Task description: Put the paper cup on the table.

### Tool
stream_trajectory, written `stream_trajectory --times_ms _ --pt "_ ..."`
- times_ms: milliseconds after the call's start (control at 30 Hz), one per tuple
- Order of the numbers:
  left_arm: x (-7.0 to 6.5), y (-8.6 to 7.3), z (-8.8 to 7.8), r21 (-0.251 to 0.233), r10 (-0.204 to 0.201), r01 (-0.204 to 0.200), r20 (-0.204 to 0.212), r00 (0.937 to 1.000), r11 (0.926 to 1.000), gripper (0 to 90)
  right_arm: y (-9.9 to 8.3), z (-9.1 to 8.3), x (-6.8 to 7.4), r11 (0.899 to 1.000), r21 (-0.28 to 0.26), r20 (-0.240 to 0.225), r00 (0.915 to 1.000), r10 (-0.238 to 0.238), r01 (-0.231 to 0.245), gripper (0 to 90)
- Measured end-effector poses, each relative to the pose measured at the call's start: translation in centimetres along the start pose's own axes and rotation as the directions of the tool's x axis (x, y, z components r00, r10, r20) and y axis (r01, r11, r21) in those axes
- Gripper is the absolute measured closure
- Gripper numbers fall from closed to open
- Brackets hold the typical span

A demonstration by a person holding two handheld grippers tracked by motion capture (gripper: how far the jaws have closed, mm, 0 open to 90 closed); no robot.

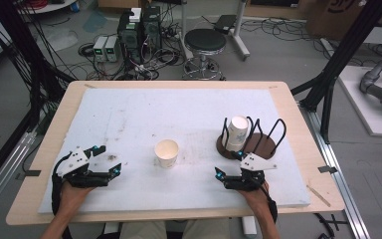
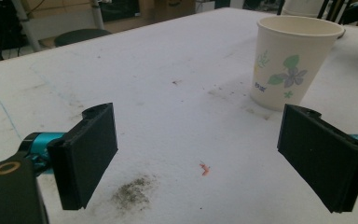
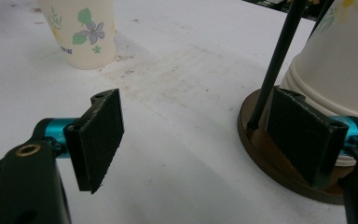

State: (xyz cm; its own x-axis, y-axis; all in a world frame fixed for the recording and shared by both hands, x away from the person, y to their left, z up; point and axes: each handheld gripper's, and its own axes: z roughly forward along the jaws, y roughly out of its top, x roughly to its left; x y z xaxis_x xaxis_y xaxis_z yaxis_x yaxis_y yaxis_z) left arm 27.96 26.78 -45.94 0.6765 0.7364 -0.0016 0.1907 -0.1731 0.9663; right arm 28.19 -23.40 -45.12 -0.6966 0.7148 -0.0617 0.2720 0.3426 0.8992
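Two grippers, L (image 1: 110, 172) & R (image 1: 229, 174), fingers apart; one loose cup (image 1: 167, 152); one rack (image 1: 251, 144).

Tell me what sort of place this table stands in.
Most likely a lab or workshop set up for recording. Behind the table, computer towers stand on the floor amid loose cables, beside a round black stool. A black metal frame rises at the table's sides.

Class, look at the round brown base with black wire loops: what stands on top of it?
On the brown base stands a stack of upside-down paper cups, ringed by black wire loops. Whatever lies under or inside the stack is covered.
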Motion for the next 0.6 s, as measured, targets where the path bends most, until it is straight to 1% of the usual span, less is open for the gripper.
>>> stream_trajectory --times_ms 33,67,133,200,233,367,467,600 --pt "-0.02 -0.05 -0.07 -0.01 -0.009 0.009 -0.009 0.9999 0.9999 11.8 0.0 0.0 0.01 1.0 0.0 0.001 1.0 0.001 -0.001 19.7" --pt "0.03 -0.07 -0.13 -0.013 -0.009 0.009 -0.005 0.9999 0.9999 12.0 0.0 0.0 0.01 1.0 0.0 0.001 1.0 0.001 -0.001 19.7" --pt "0.15 -0.09 -0.21 -0.016 -0.025 0.025 -0.014 0.9996 0.9996 12.3 -0.01 0.01 -0.03 1.0 -0.002 -0.001 1.0 -0.002 0.002 19.7" --pt "0.33 -0.12 -0.23 -0.019 -0.043 0.043 -0.003 0.9991 0.9989 12.3 -0.01 0.02 -0.07 1.0 -0.006 -0.003 1.0 0.0 0.0 19.7" --pt "0.37 -0.12 -0.24 -0.02 -0.049 0.049 -0.005 0.9988 0.9986 12.4 -0.01 0.0 -0.06 1.0 -0.002 -0.007 1.0 0.006 -0.006 19.7" --pt "0.34 -0.11 -0.23 -0.019 -0.045 0.045 -0.007 0.9989 0.9988 12.3 -0.01 0.02 -0.07 1.0 -0.003 -0.007 1.0 0.001 -0.001 19.6" --pt "0.48 -0.12 -0.27 -0.018 -0.051 0.051 0.012 0.9986 0.9985 12.3 0.01 0.04 -0.03 1.0 0.002 -0.005 1.0 0.003 -0.003 19.6" --pt "0.44 -0.13 -0.32 -0.021 -0.056 0.056 0.0 0.9984 0.9982 12.3 0.02 0.04 0.02 1.0 0.001 -0.007 1.0 -0.001 0.001 19.6"
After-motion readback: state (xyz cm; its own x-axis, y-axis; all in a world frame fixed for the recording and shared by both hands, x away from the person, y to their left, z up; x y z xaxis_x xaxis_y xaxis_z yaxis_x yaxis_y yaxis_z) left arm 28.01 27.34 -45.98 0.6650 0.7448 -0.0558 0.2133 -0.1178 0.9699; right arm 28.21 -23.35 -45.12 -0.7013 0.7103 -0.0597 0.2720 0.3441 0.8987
